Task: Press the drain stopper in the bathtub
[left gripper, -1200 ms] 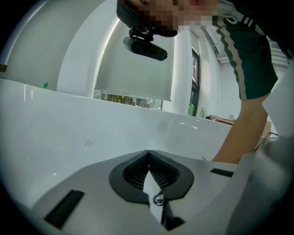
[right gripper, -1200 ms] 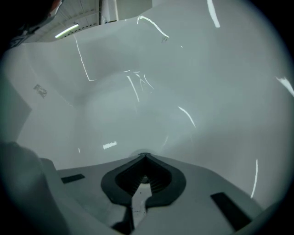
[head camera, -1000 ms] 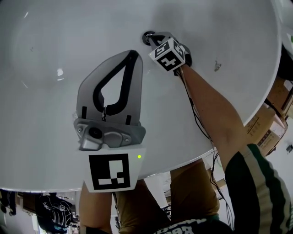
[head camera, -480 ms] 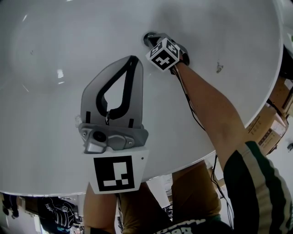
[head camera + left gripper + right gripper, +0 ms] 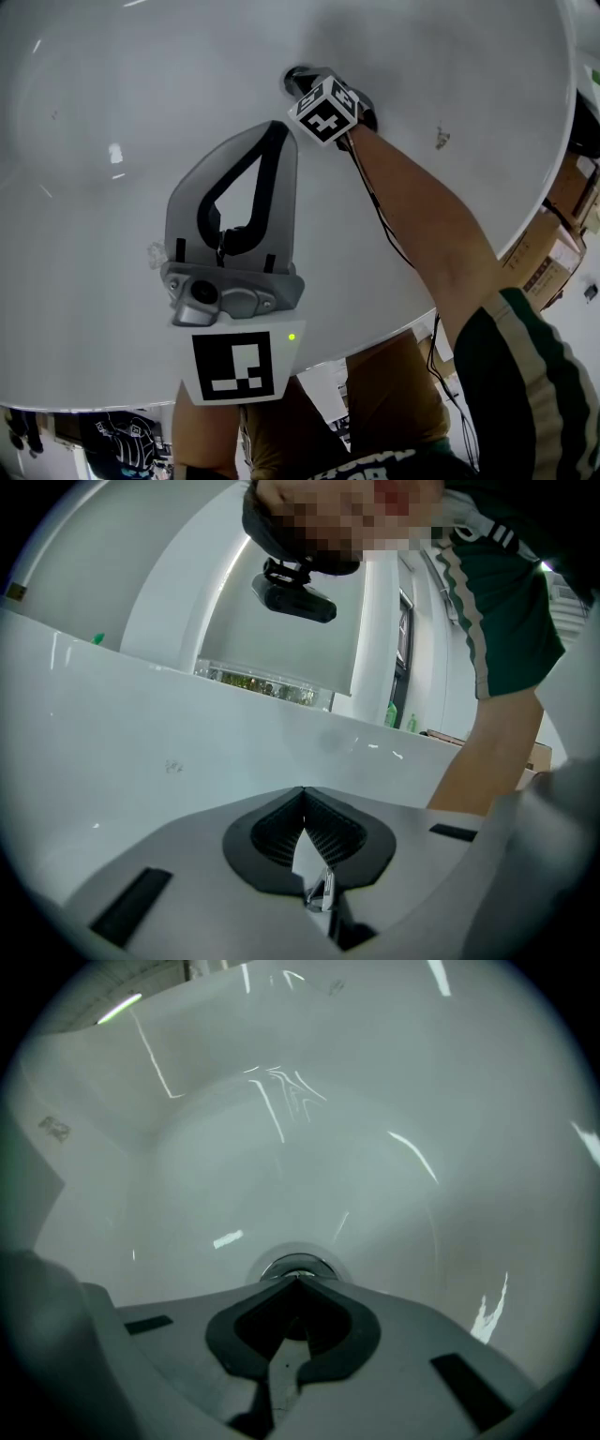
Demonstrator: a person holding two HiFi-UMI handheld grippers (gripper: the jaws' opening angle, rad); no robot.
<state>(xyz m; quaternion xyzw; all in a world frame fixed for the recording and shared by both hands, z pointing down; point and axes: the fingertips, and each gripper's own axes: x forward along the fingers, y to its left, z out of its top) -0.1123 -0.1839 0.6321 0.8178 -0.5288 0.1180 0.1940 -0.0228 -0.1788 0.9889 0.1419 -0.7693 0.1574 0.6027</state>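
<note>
The round chrome drain stopper (image 5: pixel 295 1267) sits in the floor of the white bathtub (image 5: pixel 450 56). In the head view the drain stopper (image 5: pixel 296 79) shows dark at the tub's far middle. My right gripper (image 5: pixel 298 1280) is shut, its tips meeting right over the stopper's near edge; whether they touch it I cannot tell. In the head view the right gripper (image 5: pixel 302 84) is mostly hidden behind its marker cube. My left gripper (image 5: pixel 278 128) hangs above the tub's middle, shut with nothing in it. The left gripper (image 5: pixel 302 790) points at the tub's wall.
The tub's curved rim (image 5: pixel 394 323) runs along the near side. Cardboard boxes (image 5: pixel 553 253) stand outside it at the right. A person's bare forearm (image 5: pixel 422 216) reaches across the tub to the right gripper. A small dark scuff (image 5: pixel 442 138) marks the tub floor.
The right gripper has crept slightly left and farther onto the drain stopper. The left gripper has stayed in about the same place, shut.
</note>
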